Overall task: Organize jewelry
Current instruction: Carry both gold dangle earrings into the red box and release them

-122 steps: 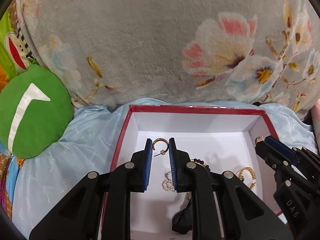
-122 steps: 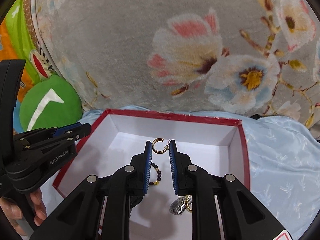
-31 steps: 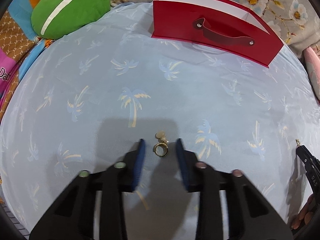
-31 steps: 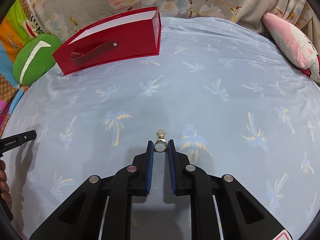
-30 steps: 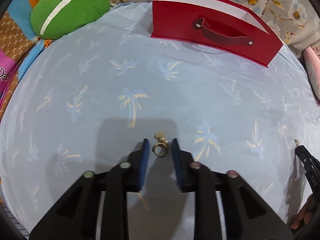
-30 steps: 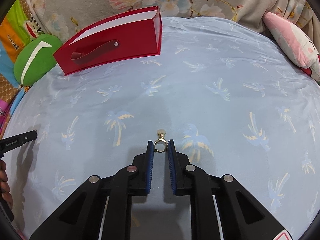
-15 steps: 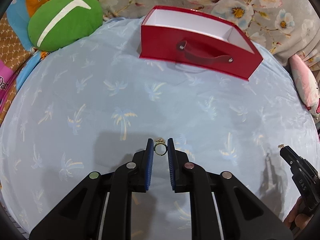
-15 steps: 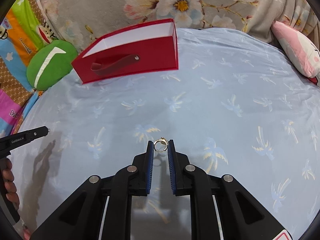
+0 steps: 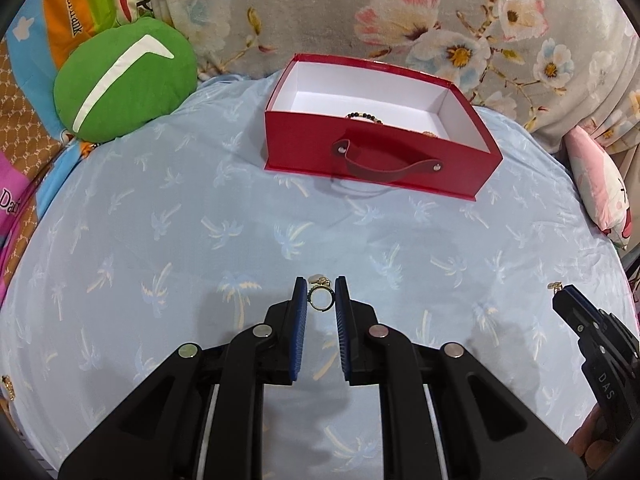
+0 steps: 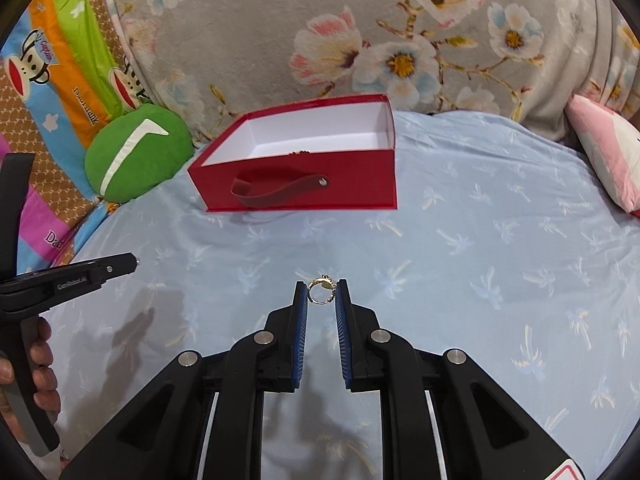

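Note:
My left gripper (image 9: 321, 298) is shut on a gold ring (image 9: 320, 299) and holds it above the blue palm-print cloth. My right gripper (image 10: 321, 294) is shut on another gold ring (image 10: 321, 290), also lifted off the cloth. The open red box (image 9: 460, 156) with a strap handle stands at the far edge; a dark beaded bracelet (image 9: 363, 116) and a gold piece (image 9: 430, 134) lie inside. The box also shows in the right wrist view (image 10: 360, 184). The right gripper shows at the left view's right edge (image 9: 560, 292), the left gripper at the right view's left edge (image 10: 134, 261).
A green round cushion (image 9: 120, 84) lies left of the box, a pink pillow (image 9: 600, 188) to the right. A grey floral blanket (image 10: 360, 28) rises behind the box. A small gold piece (image 9: 7, 386) lies at the cloth's left edge.
Both grippers have risen with their rings and tilted up toward the box, which now looks nearer with its inside in sight. Earlier, the left jaws closed on the ring on the cloth.

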Motion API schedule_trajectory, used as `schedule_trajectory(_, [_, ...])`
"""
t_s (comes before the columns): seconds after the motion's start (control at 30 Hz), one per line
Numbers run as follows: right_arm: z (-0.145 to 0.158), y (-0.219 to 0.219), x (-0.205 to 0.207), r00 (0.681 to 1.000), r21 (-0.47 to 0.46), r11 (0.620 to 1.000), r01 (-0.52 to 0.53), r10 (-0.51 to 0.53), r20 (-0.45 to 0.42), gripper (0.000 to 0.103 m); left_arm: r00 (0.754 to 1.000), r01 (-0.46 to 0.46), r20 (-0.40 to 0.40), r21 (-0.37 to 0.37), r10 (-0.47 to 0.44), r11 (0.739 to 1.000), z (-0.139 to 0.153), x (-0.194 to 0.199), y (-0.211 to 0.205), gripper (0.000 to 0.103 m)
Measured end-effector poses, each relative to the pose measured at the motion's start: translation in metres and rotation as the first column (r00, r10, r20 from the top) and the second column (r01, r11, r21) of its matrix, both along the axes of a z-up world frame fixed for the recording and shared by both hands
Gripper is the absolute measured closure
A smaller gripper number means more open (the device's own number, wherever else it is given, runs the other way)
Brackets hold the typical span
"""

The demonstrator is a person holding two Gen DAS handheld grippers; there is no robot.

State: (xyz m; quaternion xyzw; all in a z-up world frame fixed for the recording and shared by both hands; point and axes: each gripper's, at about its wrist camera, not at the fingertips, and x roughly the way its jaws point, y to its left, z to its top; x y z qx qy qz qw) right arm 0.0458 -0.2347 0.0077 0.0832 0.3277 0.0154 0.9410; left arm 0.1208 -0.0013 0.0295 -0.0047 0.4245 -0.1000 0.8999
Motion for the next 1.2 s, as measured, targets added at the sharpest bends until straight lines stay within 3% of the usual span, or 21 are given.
schedule_trajectory(0.67, [0.042, 0.018, 0.037, 0.993, -0.030, 0.998, -0.052, 0.055, 0.106, 0.090, 0.995, 0.016, 0.103, 0.003, -0.016, 1.000, 0.037, 0.034, -0.018, 0.090])
schedule_trajectory(1.2, [0.079, 0.009, 0.131, 0.981, -0.048, 0.996, -0.070, 0.078, 0.177, 0.089, 0.977, 0.000, 0.212, 0.045, -0.009, 0.999, 0.074, 0.115, -0.039, 0.090])
